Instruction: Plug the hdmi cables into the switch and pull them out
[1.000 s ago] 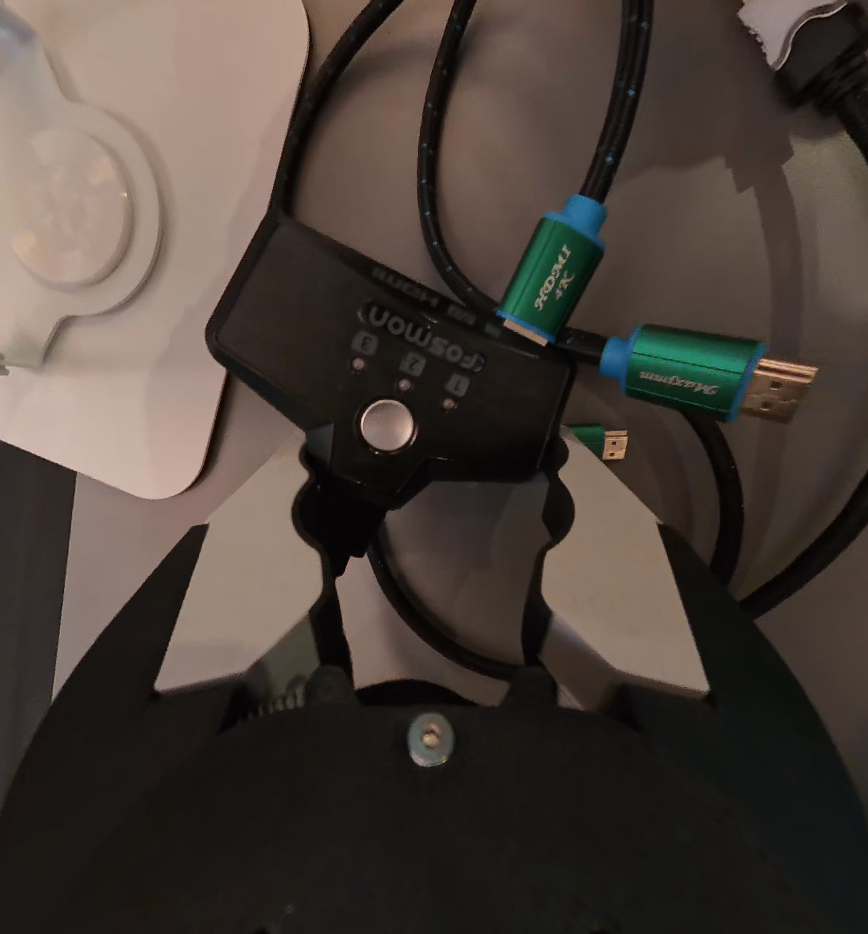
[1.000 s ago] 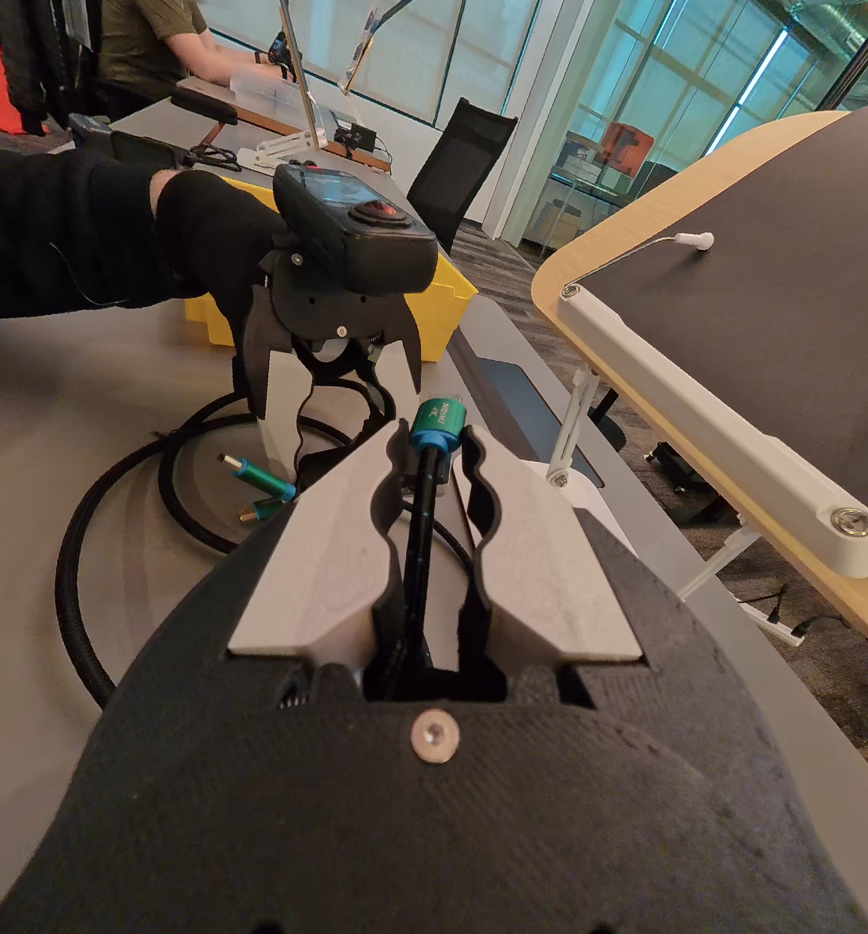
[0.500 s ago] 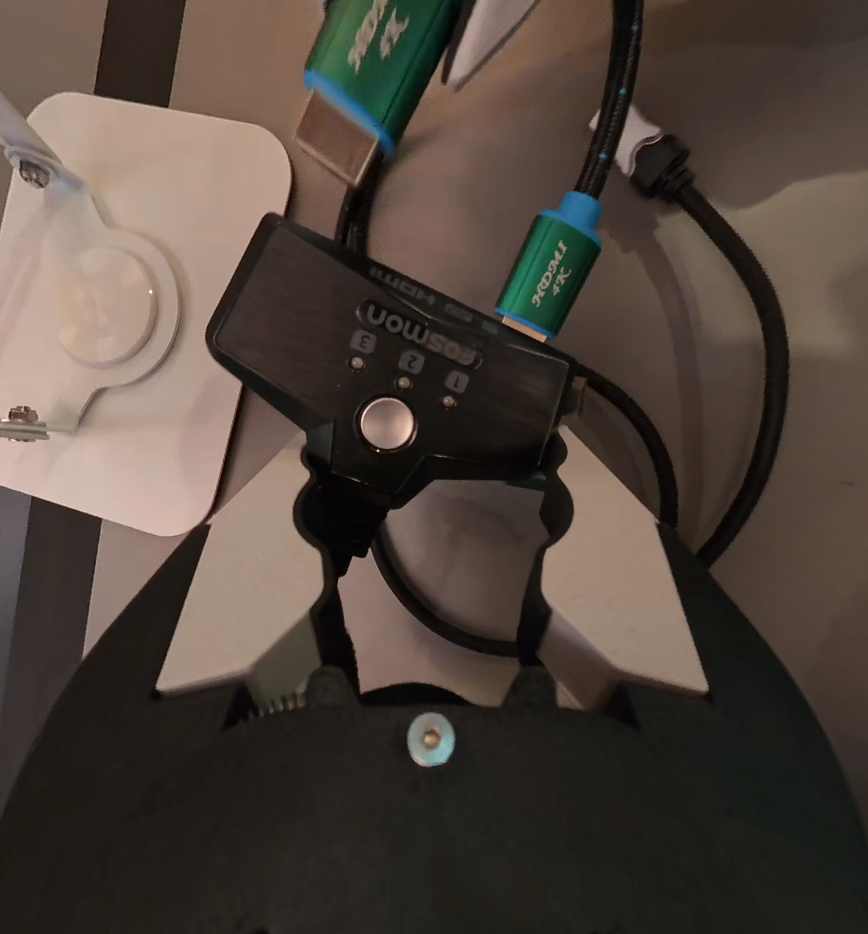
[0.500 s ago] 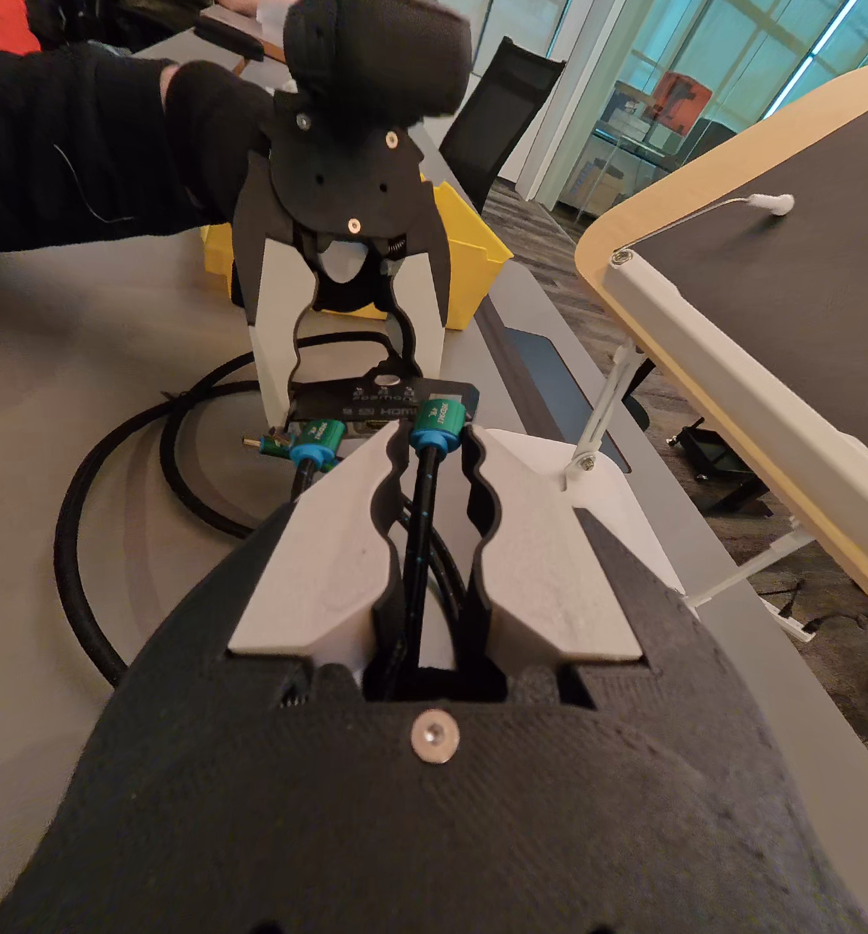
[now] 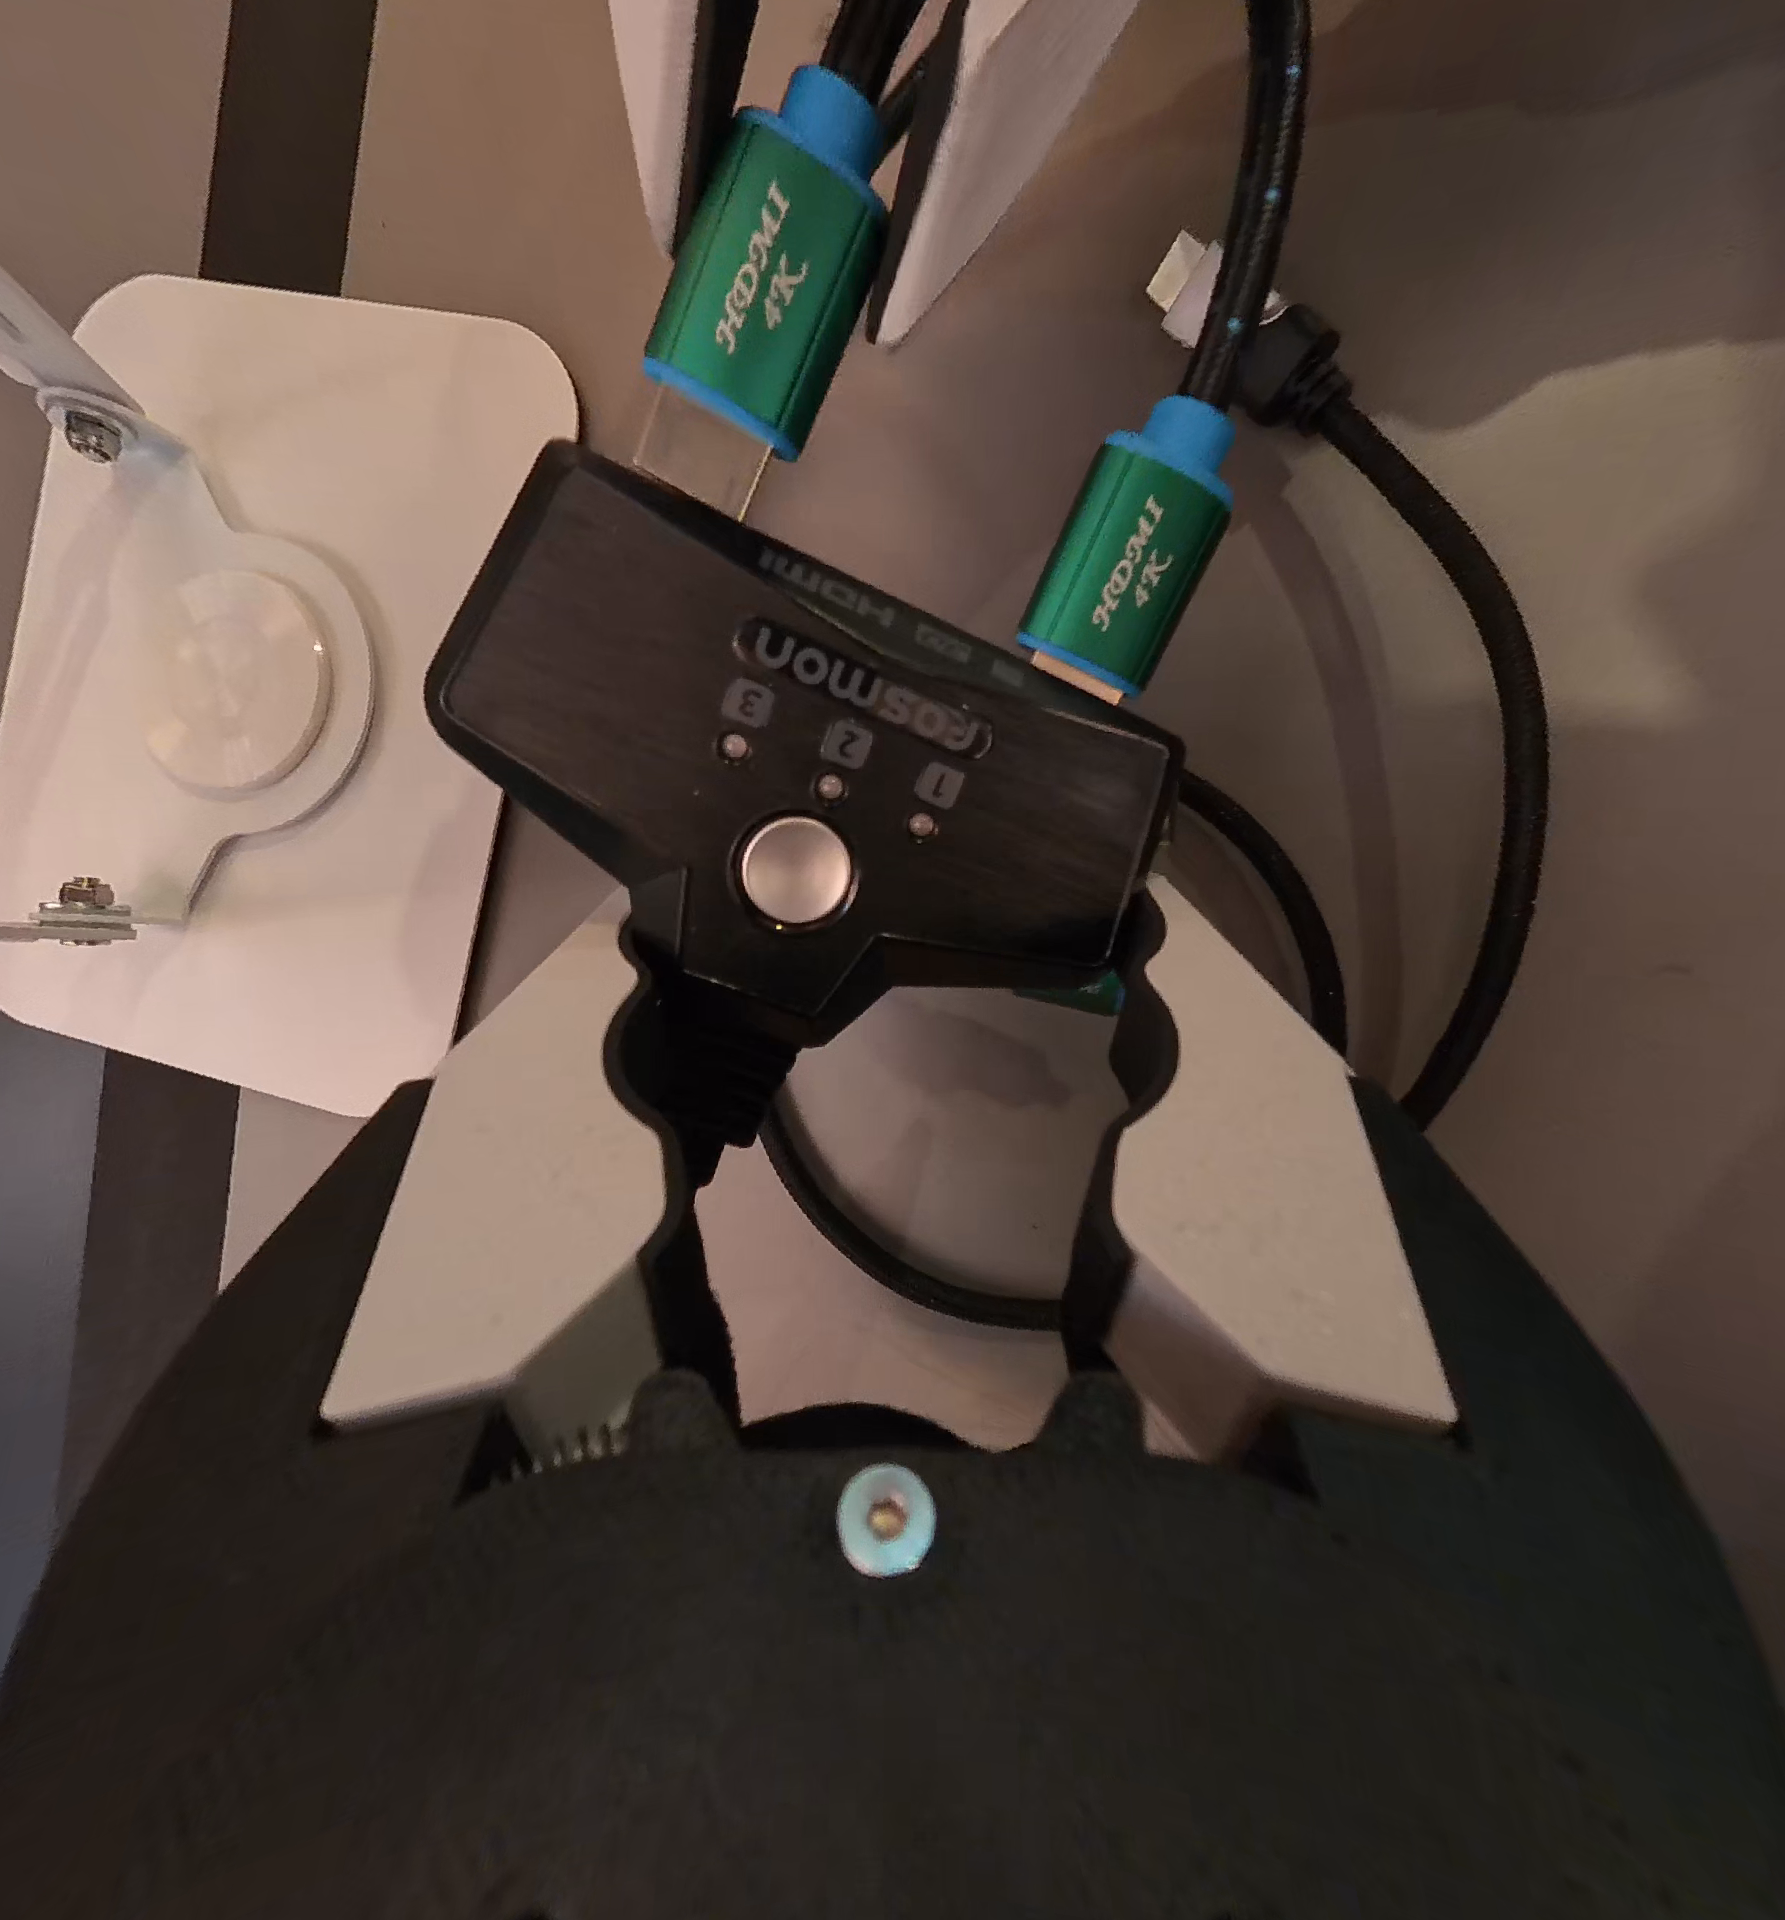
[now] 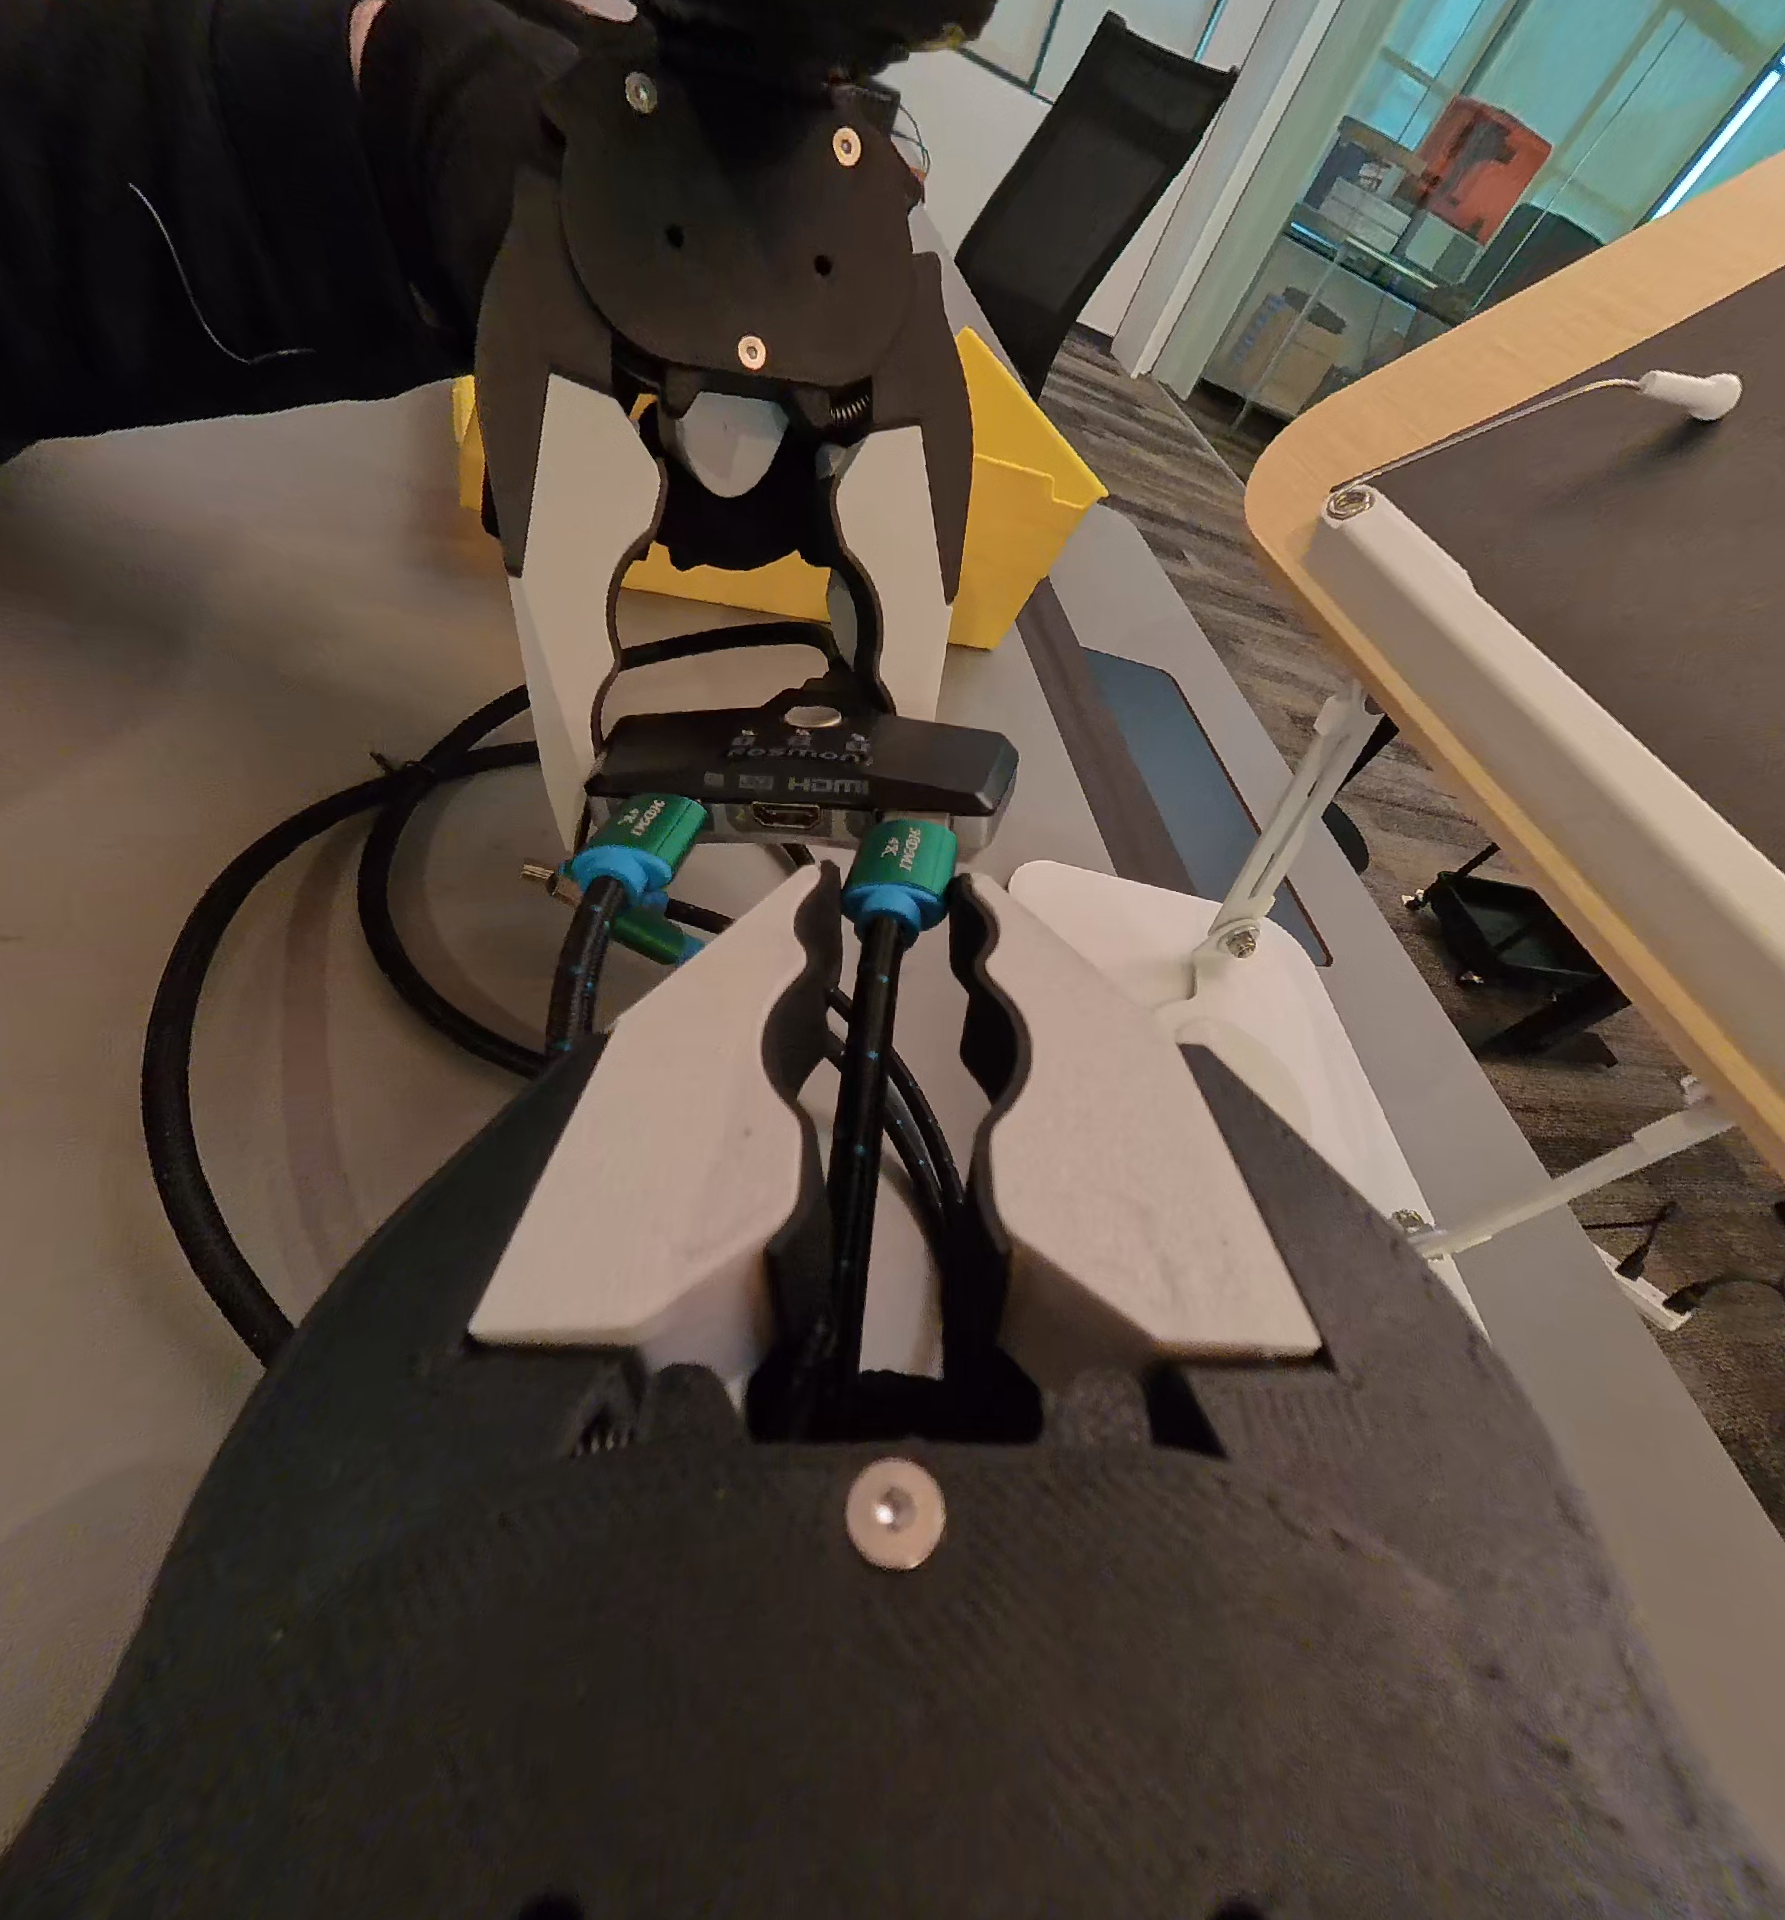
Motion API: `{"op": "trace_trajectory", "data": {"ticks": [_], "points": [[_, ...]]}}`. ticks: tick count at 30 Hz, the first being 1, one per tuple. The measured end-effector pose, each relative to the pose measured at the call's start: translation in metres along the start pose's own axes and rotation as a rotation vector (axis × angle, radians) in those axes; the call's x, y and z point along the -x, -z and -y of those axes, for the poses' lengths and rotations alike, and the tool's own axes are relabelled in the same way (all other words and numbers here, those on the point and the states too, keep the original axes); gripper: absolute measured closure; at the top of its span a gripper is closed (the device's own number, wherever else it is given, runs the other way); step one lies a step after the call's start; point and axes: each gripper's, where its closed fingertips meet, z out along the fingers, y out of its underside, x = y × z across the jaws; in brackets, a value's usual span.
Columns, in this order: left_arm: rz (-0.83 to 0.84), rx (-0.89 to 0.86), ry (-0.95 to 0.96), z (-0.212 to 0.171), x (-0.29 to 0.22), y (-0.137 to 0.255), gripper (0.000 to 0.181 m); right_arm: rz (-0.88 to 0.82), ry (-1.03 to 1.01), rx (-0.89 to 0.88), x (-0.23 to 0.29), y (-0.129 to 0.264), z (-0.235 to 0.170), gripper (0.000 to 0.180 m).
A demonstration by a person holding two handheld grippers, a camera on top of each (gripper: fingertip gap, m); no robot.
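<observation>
The right tongs (image 6: pixel 888 914), clamped on the second HDMI plug (image 5: pixel 763 301), have advanced from 12 o'clock; its tip meets the switch (image 5: pixel 794 769) port. Left tongs (image 5: pixel 883 997) grip the switch. Insertion pending.

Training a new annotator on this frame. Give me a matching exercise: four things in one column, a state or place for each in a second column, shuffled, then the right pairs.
Things:
1. HDMI switch
2. Held HDMI plug
3. Second HDMI plug
4. Yellow bin

States or places:
A. Seated in an outer port of the switch, not gripped
B. On the table behind the left gripper
C. Clamped between the left gripper's jaws
D. Metal tip at an outer port, cable pinched by the right gripper

Pairs: 1-C, 2-D, 3-A, 4-B
</observation>
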Motion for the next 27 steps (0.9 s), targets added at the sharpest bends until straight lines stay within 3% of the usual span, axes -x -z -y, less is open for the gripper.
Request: {"op": "trace_trajectory", "data": {"ticks": [1,27], "points": [[0.001,-0.001,-0.003,0.0,0.0,0.0,0.095,0.001,-0.001,0.0,0.0,0.0,0.0,0.161],[0.066,-0.01,-0.09,0.012,0.0,0.003,0.096,0.027,-0.019,-0.04,0.002,0.006,0.006,0.161]]}}
